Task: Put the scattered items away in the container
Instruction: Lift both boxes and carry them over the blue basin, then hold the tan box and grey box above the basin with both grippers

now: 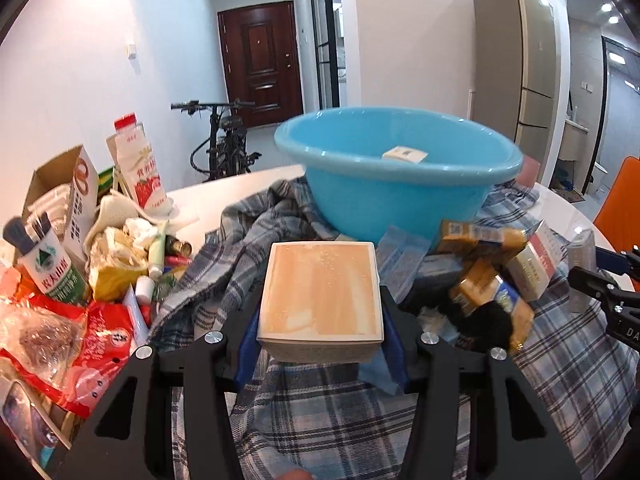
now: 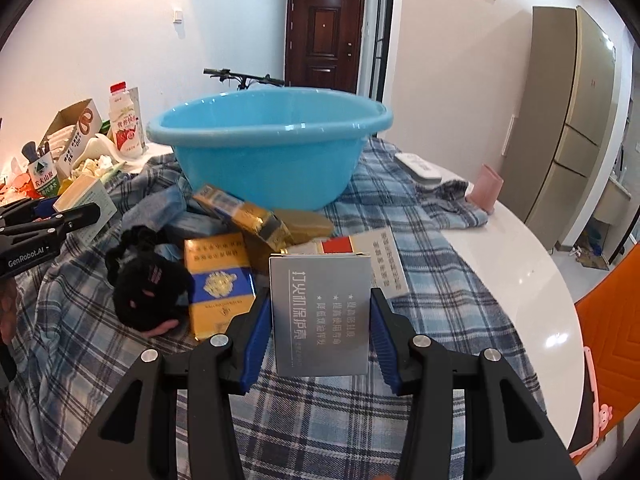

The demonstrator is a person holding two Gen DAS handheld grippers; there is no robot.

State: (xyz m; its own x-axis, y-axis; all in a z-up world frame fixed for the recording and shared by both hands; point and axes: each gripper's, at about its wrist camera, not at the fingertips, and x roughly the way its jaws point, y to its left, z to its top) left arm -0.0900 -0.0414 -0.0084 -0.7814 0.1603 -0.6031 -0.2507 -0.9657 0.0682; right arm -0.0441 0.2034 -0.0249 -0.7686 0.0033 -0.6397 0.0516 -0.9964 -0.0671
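Note:
A blue plastic basin (image 1: 396, 172) stands on the plaid cloth straight ahead; it also shows in the right wrist view (image 2: 268, 148). A small white label or packet (image 1: 405, 154) lies inside it. My left gripper (image 1: 320, 316) is shut on a tan-topped box (image 1: 320, 296), held above the cloth in front of the basin. My right gripper (image 2: 320, 320) is shut on a grey box with white print (image 2: 320, 312). Yellow-and-blue packs (image 2: 220, 280), a black fuzzy item (image 2: 148, 284) and a white-and-red pack (image 2: 380, 256) lie on the cloth.
A clutter pile lies left: a red bag (image 1: 68, 340), a milk carton (image 1: 140, 168), a cardboard box (image 1: 60, 192), a green-label cup (image 1: 48, 264). A pink cup (image 2: 486, 188) and a white remote (image 2: 418, 166) sit right of the basin. An orange chair (image 2: 612, 344) stands at the table's edge.

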